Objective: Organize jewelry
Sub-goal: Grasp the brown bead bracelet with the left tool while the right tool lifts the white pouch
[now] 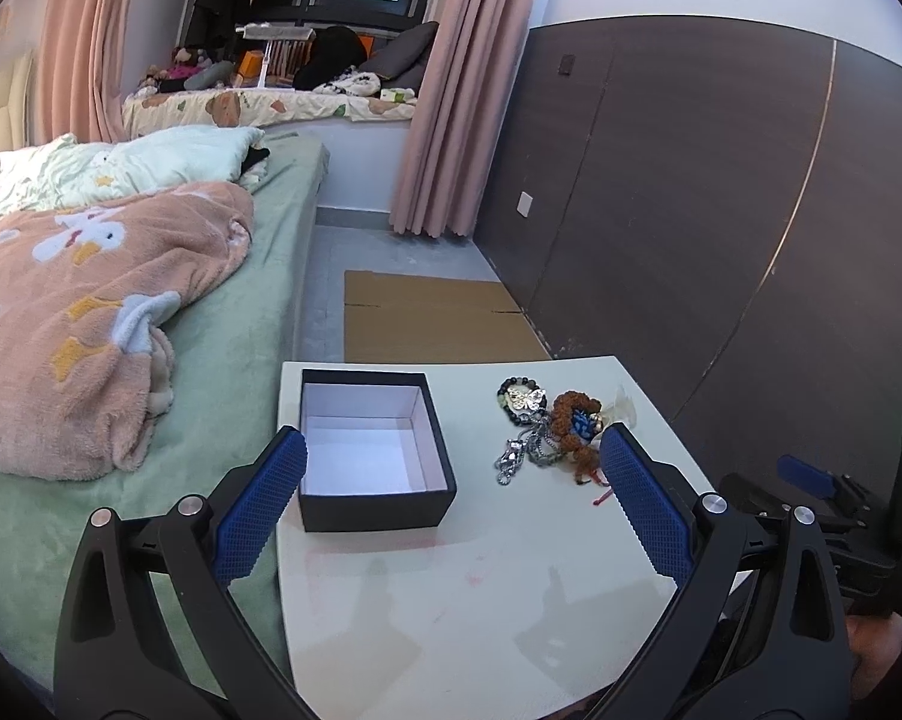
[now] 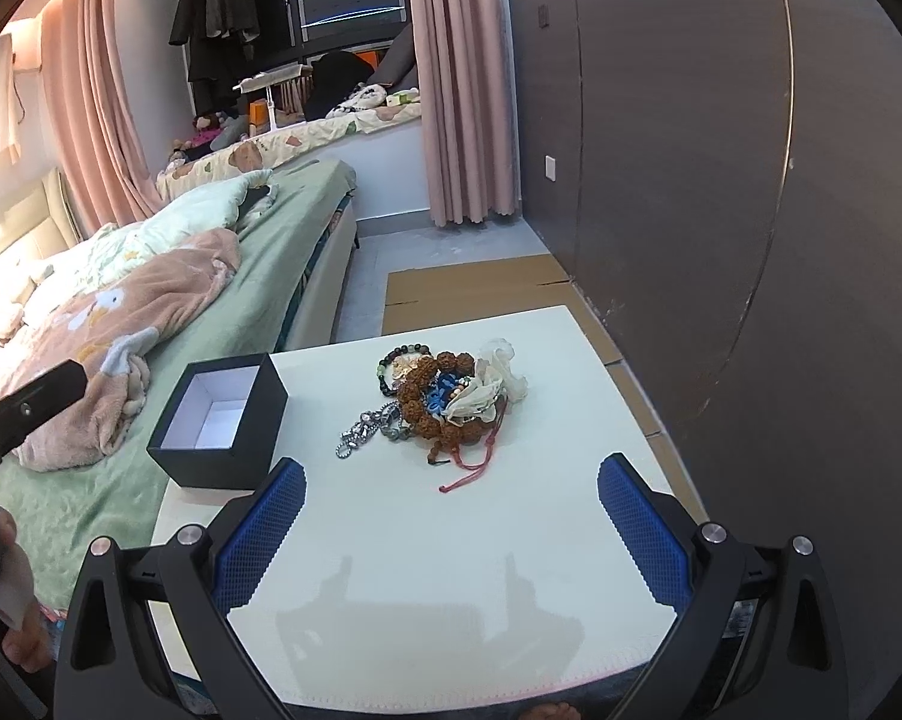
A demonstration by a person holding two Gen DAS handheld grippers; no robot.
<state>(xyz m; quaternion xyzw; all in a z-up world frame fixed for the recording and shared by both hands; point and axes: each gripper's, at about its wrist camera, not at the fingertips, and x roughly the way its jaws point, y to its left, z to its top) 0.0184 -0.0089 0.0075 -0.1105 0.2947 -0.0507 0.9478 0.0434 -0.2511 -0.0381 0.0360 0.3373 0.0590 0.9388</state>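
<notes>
Both grippers, left gripper (image 1: 454, 474) and right gripper (image 2: 451, 504), hang wide open and empty over the white table (image 2: 451, 540). Your jewelry pile (image 2: 445, 402) lies at the far middle, right of the one empty black box (image 2: 223, 420). Expect light, limp, tangling pieces; pinch the chunky brown bead bracelet (image 2: 418, 387) at its rim. You have one pile of roughly five pieces; the exact count is unclear.

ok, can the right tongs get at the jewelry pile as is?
Probably yes. The right tongs are open and face the jewelry pile across bare table; the black box sits off to the left, out of the path.
</notes>
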